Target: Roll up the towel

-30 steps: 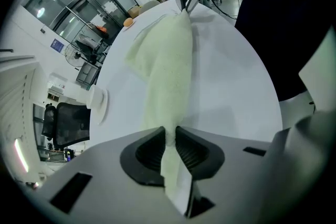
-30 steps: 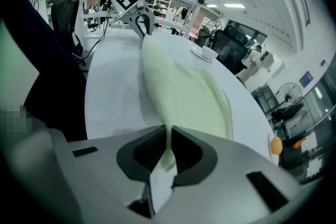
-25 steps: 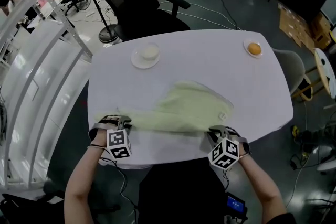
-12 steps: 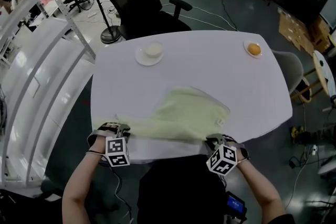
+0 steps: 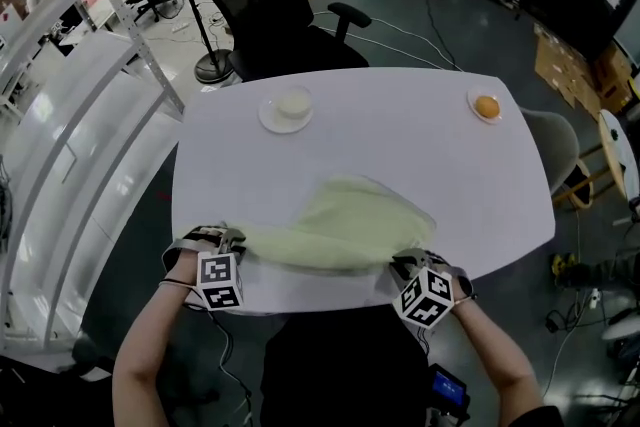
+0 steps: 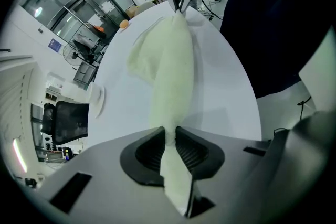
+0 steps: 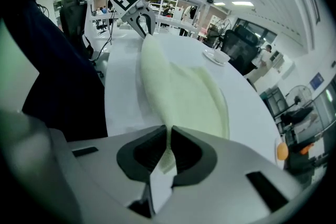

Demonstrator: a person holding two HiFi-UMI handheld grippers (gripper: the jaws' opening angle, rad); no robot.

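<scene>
Your left gripper (image 5: 228,237) and right gripper (image 5: 403,263) each pinch one end of the pale green cloth towel (image 5: 345,227), stretched between them over the white counter (image 5: 400,145).

White rounded worktop (image 5: 400,130) on a dark grey floor (image 5: 450,20). Across the worktop from the fingers (image 6: 142,155), a black office chair (image 5: 262,10). Left of them, white metal racking (image 5: 90,145). Right of them, a pale shell chair (image 5: 552,130) and cardboard boxes (image 5: 562,55). Ceiling strip lights (image 7: 247,3) lit.
</scene>
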